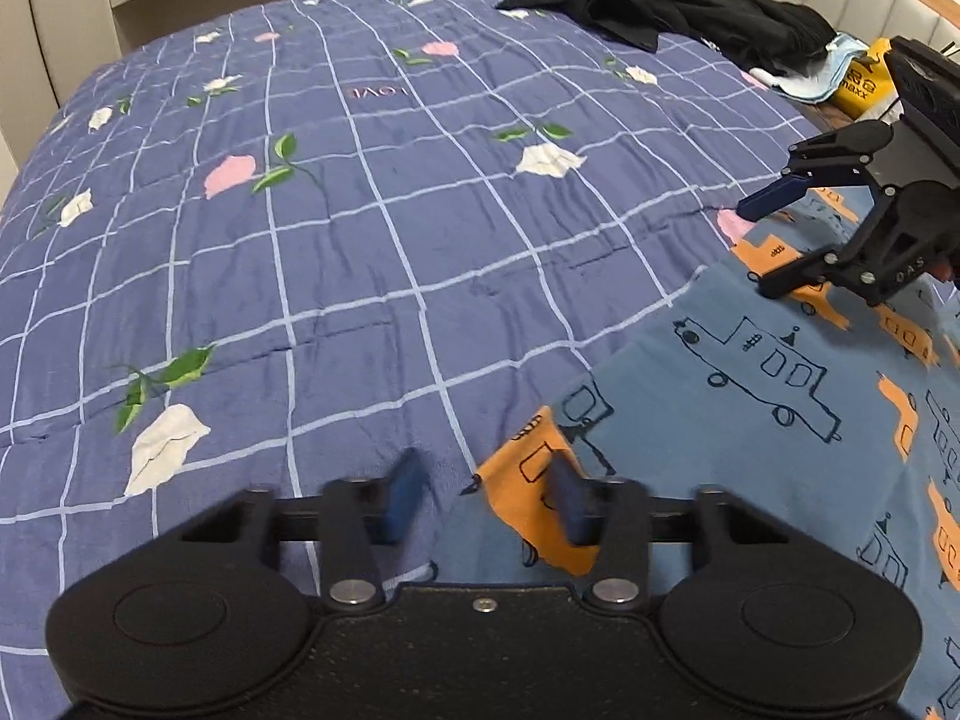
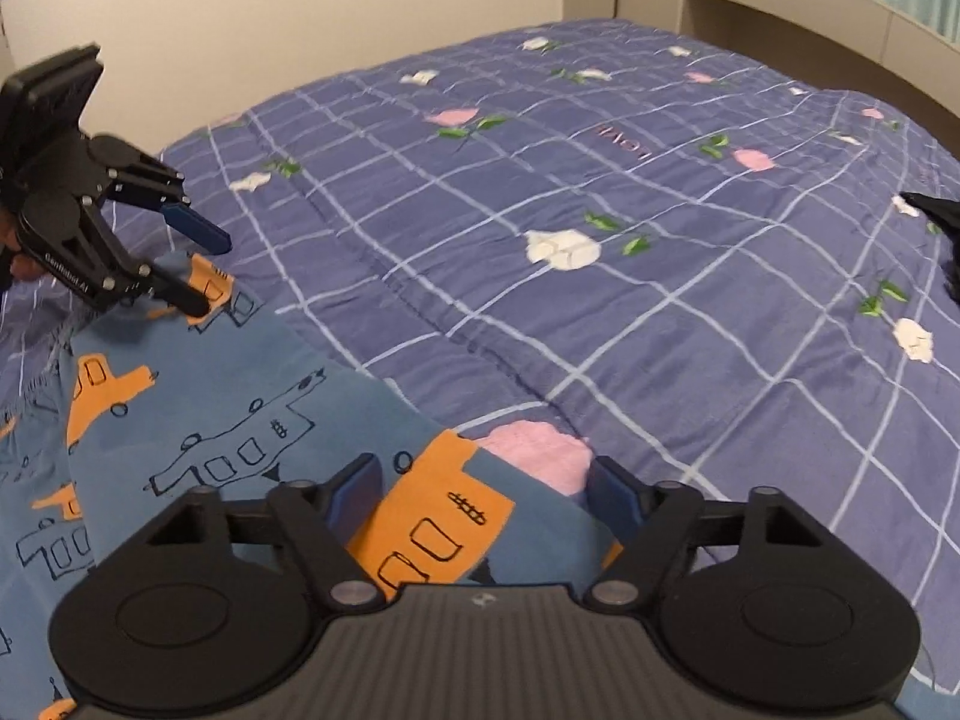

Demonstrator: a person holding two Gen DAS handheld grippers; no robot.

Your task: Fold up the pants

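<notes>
Blue pants [image 1: 750,420] printed with orange and outlined cars lie on the bed, at the lower right of the left wrist view and the lower left of the right wrist view [image 2: 240,420]. My left gripper [image 1: 487,498] is low over one orange-printed corner. That corner lies between its blue pads, close to the right one, and a gap still shows. My right gripper [image 2: 486,498] straddles another edge of the pants with its jaws wide and cloth between them. Each gripper shows in the other's view: the right gripper [image 1: 774,243] and the left gripper [image 2: 192,264], both with fingers apart.
The bedspread [image 1: 360,210] is purple-blue with a white grid and flowers. A black garment [image 1: 660,0] lies at its far side, with a pale blue cloth [image 1: 828,69] and a yellow packet [image 1: 864,81] beside it. A wall and shelf stand behind the bed [image 2: 780,0].
</notes>
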